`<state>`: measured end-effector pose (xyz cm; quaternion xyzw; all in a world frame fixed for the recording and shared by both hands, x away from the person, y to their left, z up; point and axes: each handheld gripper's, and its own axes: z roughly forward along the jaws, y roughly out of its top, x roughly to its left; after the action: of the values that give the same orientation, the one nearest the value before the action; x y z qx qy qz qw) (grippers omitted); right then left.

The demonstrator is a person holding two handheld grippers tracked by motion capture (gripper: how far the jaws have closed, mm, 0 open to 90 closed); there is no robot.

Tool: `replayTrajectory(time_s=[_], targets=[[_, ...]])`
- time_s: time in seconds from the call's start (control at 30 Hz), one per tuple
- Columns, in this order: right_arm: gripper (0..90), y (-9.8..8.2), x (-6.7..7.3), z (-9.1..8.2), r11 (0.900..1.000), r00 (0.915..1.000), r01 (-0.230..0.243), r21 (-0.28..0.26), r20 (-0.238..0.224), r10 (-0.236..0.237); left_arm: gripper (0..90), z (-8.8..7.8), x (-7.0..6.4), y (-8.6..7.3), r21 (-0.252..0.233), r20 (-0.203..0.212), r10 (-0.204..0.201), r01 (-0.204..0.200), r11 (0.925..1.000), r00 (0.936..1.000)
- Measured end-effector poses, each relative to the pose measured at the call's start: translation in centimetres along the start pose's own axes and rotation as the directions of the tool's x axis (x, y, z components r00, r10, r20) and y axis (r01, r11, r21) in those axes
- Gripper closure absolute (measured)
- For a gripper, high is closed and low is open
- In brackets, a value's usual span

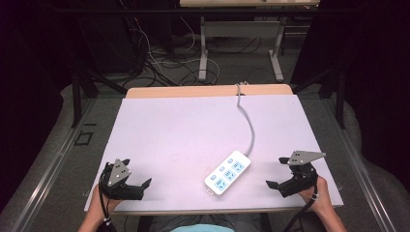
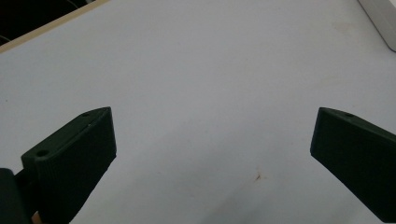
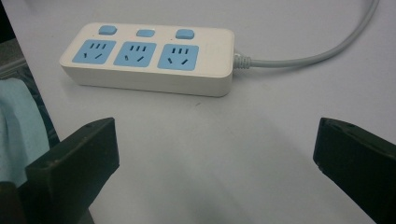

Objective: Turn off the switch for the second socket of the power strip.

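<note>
Power strip (image 1: 227, 172) lies near the counter's (image 1: 169, 130) front edge, long axis running diagonally toward the far right corner, between both empty, spread tools and nearer the right tool (image 1: 282, 172) than the left tool (image 1: 137, 172).

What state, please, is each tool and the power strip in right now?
Left tool: open, empty, low over the table's near left edge.
Right tool: open, empty, pointing toward the strip.
Power strip: lying flat, sockets up, nothing plugged in.
Strip cable: attached, running off the far table edge.
</note>
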<state>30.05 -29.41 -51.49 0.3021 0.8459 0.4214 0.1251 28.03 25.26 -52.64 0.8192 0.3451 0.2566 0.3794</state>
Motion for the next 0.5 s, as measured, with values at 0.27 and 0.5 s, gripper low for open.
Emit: replayTrajectory(time_s=[0.27, 0.5], targets=[[0.0, -0.04, 0.04, 0.09, 1.000, 0.9999, -0.011, 0.000, 0.005, 0.011, 0.2, 0.14, 0.04, -0.03, 0.004, -0.008, 0.008, -0.008, 1.0000, 0.9999], [0.0, 0.04, 0.02, 0.24, 1.000, 1.0000, -0.003, 0.006, 0.009, 0.003, 0.3, 0.05, 0.11, -0.08, 0.002, 0.001, -0.001, 0.001, 1.0000, 1.0000]])
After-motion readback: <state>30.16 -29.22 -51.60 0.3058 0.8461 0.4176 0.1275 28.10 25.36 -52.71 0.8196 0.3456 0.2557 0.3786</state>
